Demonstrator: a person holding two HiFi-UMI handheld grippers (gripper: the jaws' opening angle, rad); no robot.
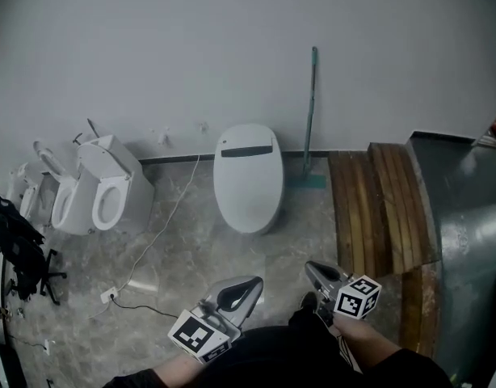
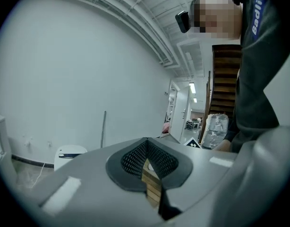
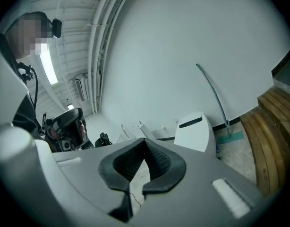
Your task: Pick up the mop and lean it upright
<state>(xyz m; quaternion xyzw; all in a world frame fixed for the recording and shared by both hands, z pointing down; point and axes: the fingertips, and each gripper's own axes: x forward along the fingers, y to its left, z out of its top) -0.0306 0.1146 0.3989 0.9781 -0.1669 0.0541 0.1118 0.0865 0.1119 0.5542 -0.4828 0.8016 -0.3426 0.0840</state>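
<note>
Mop (image 1: 311,111) stands upright against the wall (image 1: 151,47), just right of the closed toilet (image 1: 248,176). The handle top is on the wall. The teal mop head (image 1: 306,181) is on the floor (image 1: 313,229) beside the toilet's back right corner. Nothing is touching the mop.

Both grippers sit well apart from the mop, on the near side of the toilet and close to the person's body.
- Left gripper (image 1: 246,288): near-left of the toilet, aimed roughly at it. Tips are pressed together with nothing gripped.
- Right gripper (image 1: 314,270): near-right of the toilet, aimed at the toilet/mop area. Jaws are fully closed and empty.

Around the toilet:
- Wooden steps (image 1: 377,208) are to its right, just past the mop head.
- Two open toilets (image 1: 102,188) are to its left along the same wall.
- A white cable (image 1: 163,225) runs over the floor on its left side, from the wall toward the near side.
</note>
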